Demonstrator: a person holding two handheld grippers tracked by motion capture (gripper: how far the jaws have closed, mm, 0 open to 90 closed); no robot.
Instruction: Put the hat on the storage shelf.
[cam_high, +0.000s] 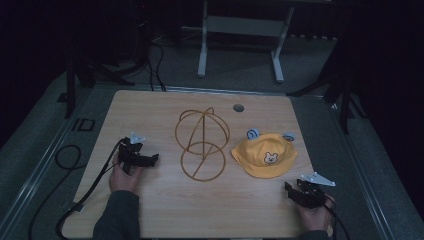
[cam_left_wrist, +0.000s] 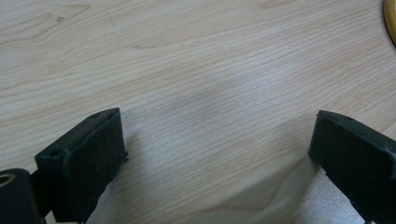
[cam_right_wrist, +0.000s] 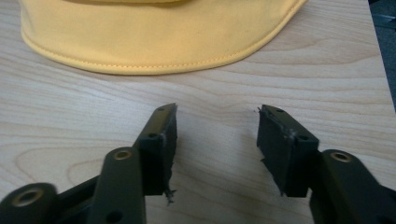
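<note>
High view, lower frame: my left gripper (cam_high: 152, 159) and right gripper (cam_high: 289, 190), jaws spread, both empty. Centre: gold wire hat stand (cam_high: 202, 143), bare. Right of it, on the pale wooden table (cam_high: 150, 110): yellow cloth bear-face hat (cam_high: 265, 155), untouched. Nothing begun, I judge.

Looks like a lab or recording studio: dark surroundings, light wooden table (cam_high: 150, 210), grey carpet, cables (cam_high: 67, 157) trailing (metal stand legs (cam_high: 202, 60) behind).
</note>
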